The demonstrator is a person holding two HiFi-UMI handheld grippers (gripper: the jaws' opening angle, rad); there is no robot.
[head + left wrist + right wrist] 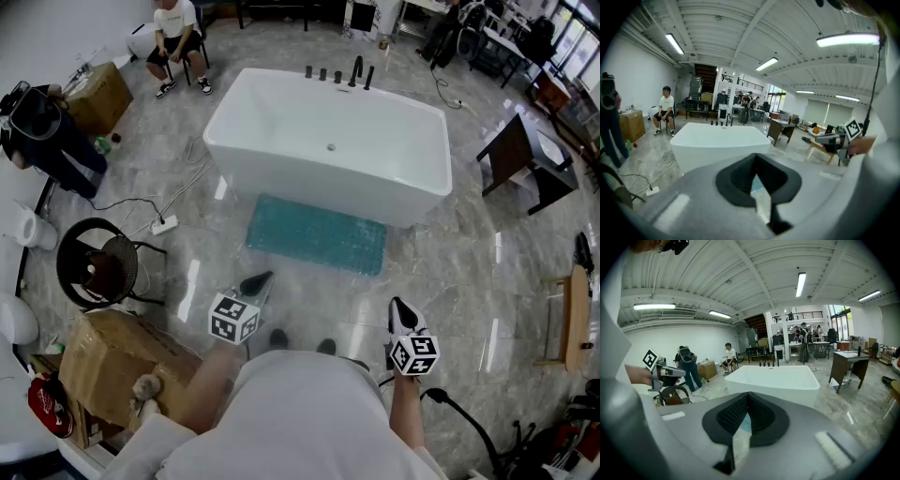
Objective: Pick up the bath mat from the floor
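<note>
The teal bath mat (317, 234) lies flat on the grey marble floor, right in front of the white bathtub (328, 145). Both grippers hang above the floor on my side of the mat, touching nothing. My left gripper (255, 281) is shut and empty, its tip a short way from the mat's near left corner. My right gripper (403, 314) is also shut and empty, further back at the right. In the left gripper view the jaws (754, 159) meet, with a sliver of mat (757, 185) behind them. The right gripper view shows the same: shut jaws (747, 394) and a sliver of mat (746, 423).
A cardboard box (122, 361) and a round black stool (98, 262) stand at my left. A power strip (164, 225) with cables lies left of the mat. A dark table (511, 155) and a wooden bench (577, 319) stand at right. One person sits (176, 37), another stands (47, 131).
</note>
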